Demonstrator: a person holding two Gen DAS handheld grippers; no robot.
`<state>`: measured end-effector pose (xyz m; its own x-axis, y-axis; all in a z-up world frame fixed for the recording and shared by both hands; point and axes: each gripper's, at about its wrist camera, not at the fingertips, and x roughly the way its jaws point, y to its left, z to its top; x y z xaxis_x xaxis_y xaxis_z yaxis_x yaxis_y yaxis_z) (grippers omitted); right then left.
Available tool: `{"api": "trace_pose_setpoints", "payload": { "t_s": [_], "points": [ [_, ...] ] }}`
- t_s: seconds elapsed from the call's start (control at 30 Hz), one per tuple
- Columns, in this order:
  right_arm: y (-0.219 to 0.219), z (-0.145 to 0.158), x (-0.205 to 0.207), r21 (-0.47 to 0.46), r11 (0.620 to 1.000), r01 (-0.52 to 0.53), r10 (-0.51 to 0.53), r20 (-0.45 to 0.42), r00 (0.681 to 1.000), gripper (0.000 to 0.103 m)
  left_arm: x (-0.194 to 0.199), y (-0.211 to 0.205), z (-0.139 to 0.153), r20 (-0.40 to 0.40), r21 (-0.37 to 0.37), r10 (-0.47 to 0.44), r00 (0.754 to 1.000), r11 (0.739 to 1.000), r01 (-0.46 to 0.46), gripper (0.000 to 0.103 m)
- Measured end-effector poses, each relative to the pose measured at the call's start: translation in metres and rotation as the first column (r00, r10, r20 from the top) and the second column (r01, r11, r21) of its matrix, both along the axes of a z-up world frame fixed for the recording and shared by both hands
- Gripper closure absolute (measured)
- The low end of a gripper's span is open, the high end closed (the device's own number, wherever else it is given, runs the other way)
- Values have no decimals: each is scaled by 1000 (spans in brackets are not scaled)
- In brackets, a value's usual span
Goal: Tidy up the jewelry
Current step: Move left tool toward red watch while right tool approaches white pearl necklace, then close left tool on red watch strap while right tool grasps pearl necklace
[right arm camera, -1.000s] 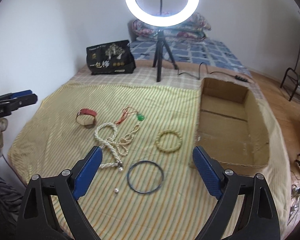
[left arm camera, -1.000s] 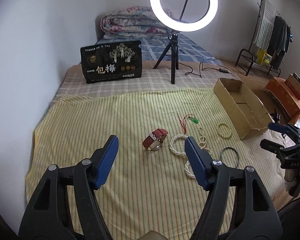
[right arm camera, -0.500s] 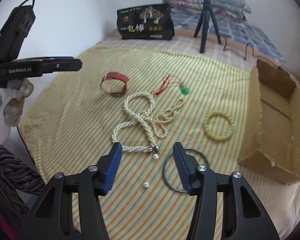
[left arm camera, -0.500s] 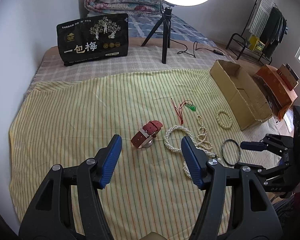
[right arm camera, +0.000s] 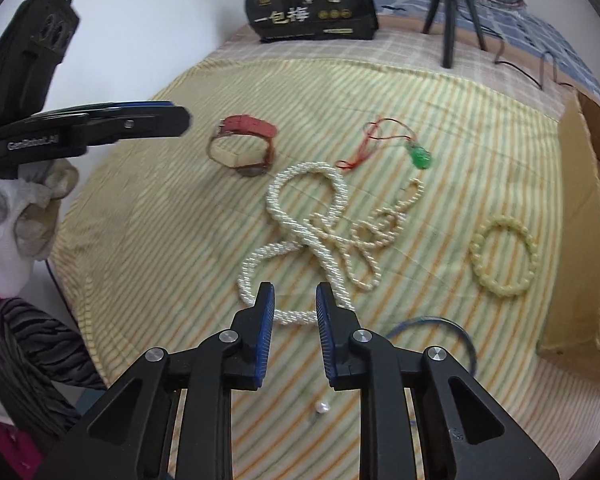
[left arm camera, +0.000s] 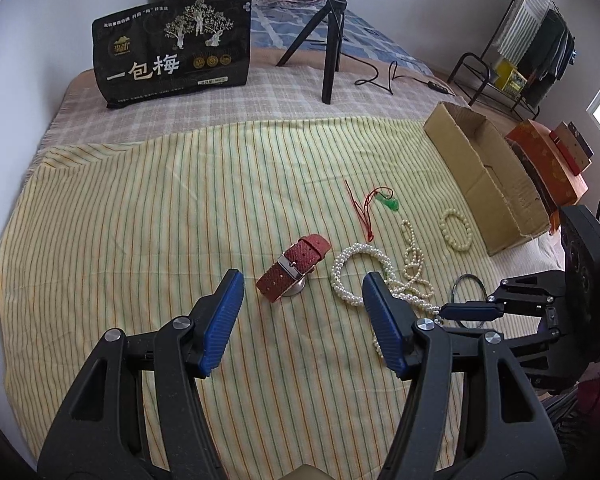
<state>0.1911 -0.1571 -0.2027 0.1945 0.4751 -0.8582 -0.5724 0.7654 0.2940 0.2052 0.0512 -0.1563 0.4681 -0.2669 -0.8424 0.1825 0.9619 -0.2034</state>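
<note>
Jewelry lies on a yellow striped cloth (left arm camera: pixel 140 208). A red-strap watch (left arm camera: pixel 294 268) (right arm camera: pixel 244 148) sits just ahead of my open, empty left gripper (left arm camera: pixel 302 292). A twisted pearl necklace (right arm camera: pixel 300 236) (left arm camera: pixel 360 276) loops to its right. My right gripper (right arm camera: pixel 295 300) hovers over the necklace's near loop, jaws narrowed and part open, with nothing between them. A green pendant on red cord (right arm camera: pixel 420 157) (left arm camera: pixel 390 204), a yellow bead bracelet (right arm camera: pixel 504 256) (left arm camera: pixel 456 229) and a dark bangle (right arm camera: pixel 432 328) lie nearby. A loose pearl (right arm camera: pixel 322 407) lies under the right gripper.
An open cardboard box (left arm camera: pixel 484 172) (right arm camera: pixel 592 240) stands at the cloth's right edge. A black snack bag (left arm camera: pixel 172 48), a ring-light tripod (left arm camera: pixel 332 48) and folded quilts stand behind. The bed's near edge is close below both grippers.
Both grippers have moved down and forward toward the jewelry. The right gripper's jaws have narrowed a lot and now sit over the pearl necklace. The left gripper stays open.
</note>
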Motion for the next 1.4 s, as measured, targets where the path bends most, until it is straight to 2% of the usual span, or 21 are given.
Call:
{"api": "trace_pose_setpoints", "payload": {
  "t_s": [0.13,0.17,0.27,0.3,0.53,0.73,1.03,1.07,1.1,1.13,1.27,1.3,1.33,1.4],
  "points": [
    [20,-1,-7,4,998,-64,64,6,998,83,4,2,-1,-6,-8,-3,1000,1000,3,39],
    [25,-4,-8,-4,997,-73,73,5,997,81,5,2,-2,-6,-11,-6,1000,1000,6,39],
    [33,-10,-11,-25,996,-89,90,3,996,64,8,1,-4,-6,3,-28,1000,1000,28,39],
    [36,-11,-13,-32,995,-96,96,6,995,62,9,0,-6,-5,9,-35,999,999,35,39],
    [49,-25,-16,-95,987,-127,129,22,991,62,19,-2,-22,-29,46,-50,998,998,51,39],
    [60,-29,-24,-158,974,-163,175,68,982,62,31,-2,-39,-53,66,-60,997,996,63,39],
    [83,-34,-40,-288,933,-216,273,172,947,62,39,-7,-52,-59,83,-65,996,994,70,39],
    [83,-35,-40,-287,932,-220,276,172,946,63,40,-6,-54,-62,82,-63,996,994,68,40],
    [81,-35,-40,-284,933,-221,276,170,946,64,41,-6,-55,-65,81,-62,996,994,68,47],
    [81,-35,-40,-283,934,-220,275,169,946,68,42,-6,-56,-69,80,-62,996,994,68,52],
    [79,-34,-38,-296,930,-217,277,181,944,90,42,-7,-58,-73,87,-59,996,994,65,59],
    [78,-34,-38,-300,929,-217,279,182,943,94,42,-7,-58,-73,90,-62,995,994,69,66],
    [77,-34,-36,-300,929,-216,278,181,943,95,41,-8,-58,-74,91,-65,995,993,72,73],
    [76,-34,-32,-297,931,-212,272,177,946,96,40,-8,-58,-72,91,-66,995,993,73,80]
  ]
}}
